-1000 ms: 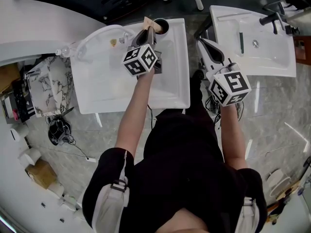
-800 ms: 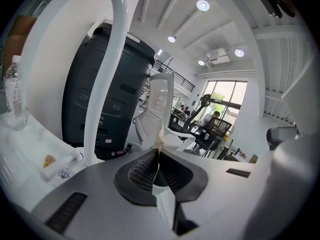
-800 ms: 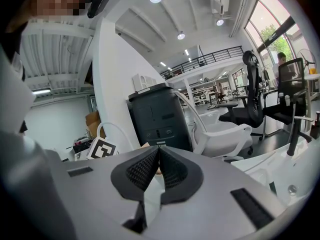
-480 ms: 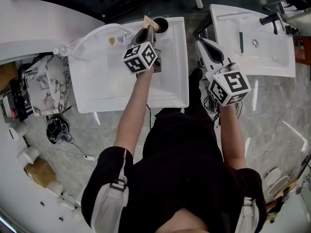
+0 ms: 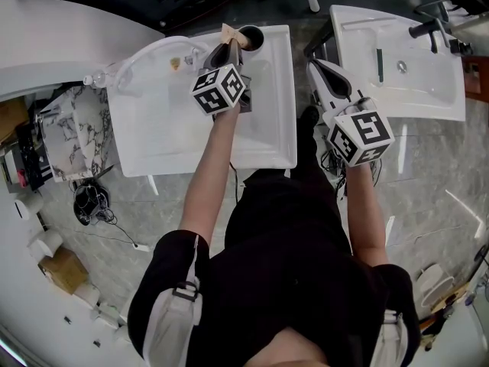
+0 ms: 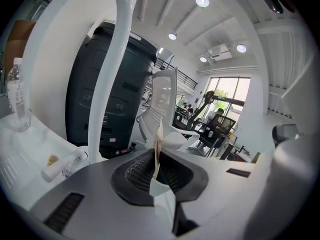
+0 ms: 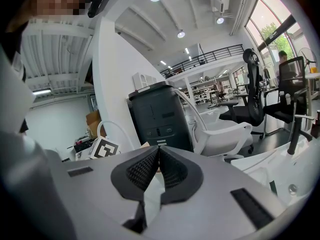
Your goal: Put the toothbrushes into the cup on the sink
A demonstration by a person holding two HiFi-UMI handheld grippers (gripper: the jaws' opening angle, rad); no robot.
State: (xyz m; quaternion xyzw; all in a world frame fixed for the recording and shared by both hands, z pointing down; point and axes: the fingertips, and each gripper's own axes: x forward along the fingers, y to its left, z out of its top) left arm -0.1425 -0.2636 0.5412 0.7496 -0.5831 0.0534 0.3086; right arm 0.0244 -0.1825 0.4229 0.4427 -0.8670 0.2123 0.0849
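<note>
A pale tan toothbrush (image 5: 228, 31) sticks out of my left gripper (image 5: 227, 46), which is shut on it over the far edge of the white sink (image 5: 168, 128). The dark cup (image 5: 254, 37) stands on the sink's far right corner, just right of the brush tip. In the left gripper view the brush (image 6: 159, 141) shows edge-on, upright between the shut jaws of my left gripper (image 6: 157, 159). A dark green toothbrush (image 5: 379, 66) lies in the second sink (image 5: 432, 90) at the right. My right gripper (image 5: 316, 67) hovers between the two sinks, shut and empty, as my right gripper (image 7: 159, 153) also shows in its own view.
A curved white faucet (image 5: 153, 52) arcs over the left sink's far side, with a clear water bottle (image 6: 17, 94) beside it. A dark faucet (image 5: 425, 29) and a drain (image 5: 401, 68) are on the right sink. A dark bin (image 6: 117, 84) stands behind the faucet.
My left gripper has crept a little farther away with the tan toothbrush, closer to the cup. The right gripper has stayed where it was.
</note>
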